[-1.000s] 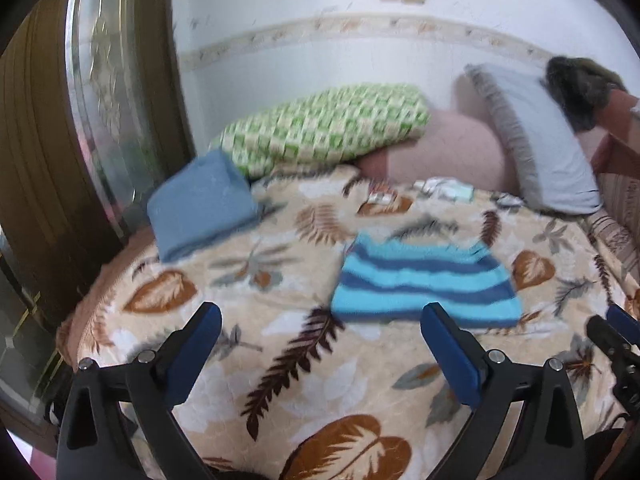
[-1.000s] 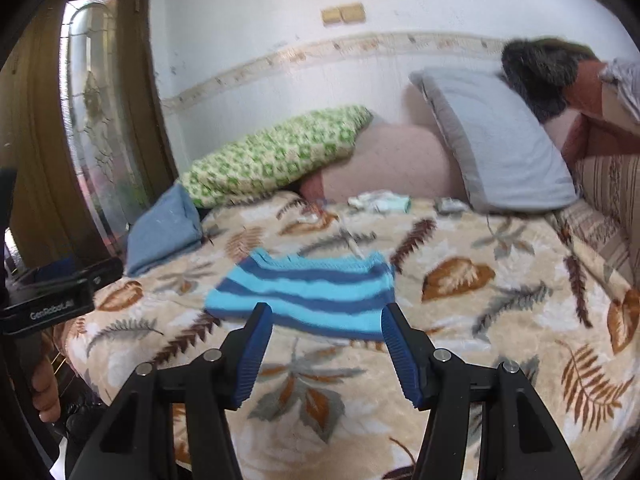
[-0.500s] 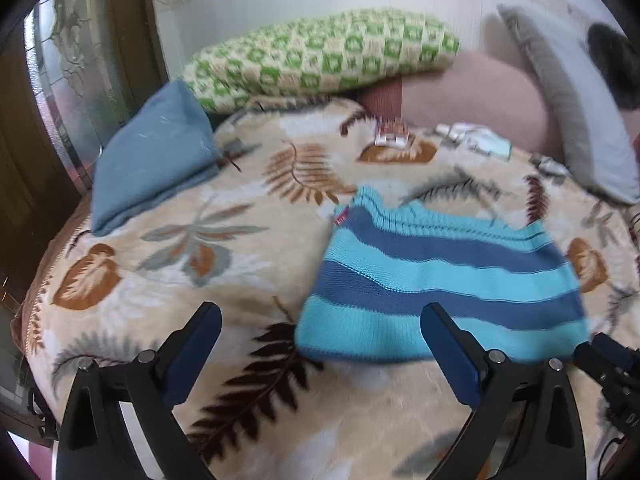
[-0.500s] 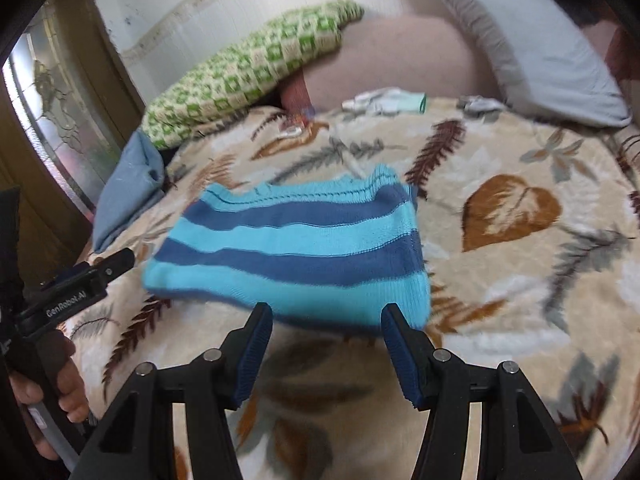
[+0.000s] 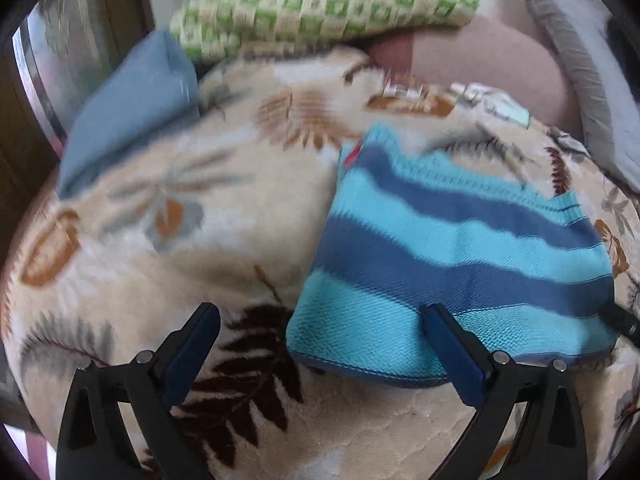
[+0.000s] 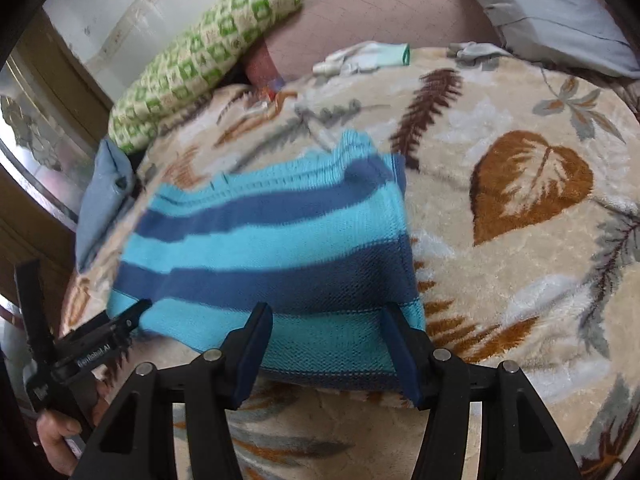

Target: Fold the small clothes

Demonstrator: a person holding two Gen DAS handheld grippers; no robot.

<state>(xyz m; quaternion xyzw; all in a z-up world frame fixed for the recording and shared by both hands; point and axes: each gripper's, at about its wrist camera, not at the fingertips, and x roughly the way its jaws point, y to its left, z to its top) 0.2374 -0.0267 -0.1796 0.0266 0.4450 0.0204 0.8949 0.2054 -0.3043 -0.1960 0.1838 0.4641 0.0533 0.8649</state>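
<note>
Fingers of the left gripper [image 5: 320, 346] spread wide, nothing between the pads; its left finger [image 5: 192, 354] sits over bare blanket, its right finger [image 5: 454, 354] overlaps the near hem of the striped sweater [image 5: 460, 264] in view, contact cannot be told; right gripper [image 6: 326, 350] also parted, narrower gap, both fingertips [image 6: 252, 350] over the sweater's near hem at its right corner, nothing clamped, touching or just above cannot be told.

One sweater, knit, light blue and navy bands, lying flat on the leaf-print blanket [image 5: 240, 220] mid-bed, ribbed edge away from the cameras, small red tag [image 5: 352, 156] at its far left corner; in the right wrist view the left gripper's black body [image 6: 86, 354] comes in at the sweater's near left corner, with the person's hand [image 6: 56, 436] below it.

Counts: two grippers; one sweater; one green checked pillow [image 5: 324, 8] at the head; one pink cushion [image 6: 384, 12] next to it; one grey pillow [image 6: 552, 8] at right; one folded blue cloth [image 5: 128, 104] at the left edge; a few small pale garments [image 6: 362, 58] near the pink cushion, exact number unclear.
</note>
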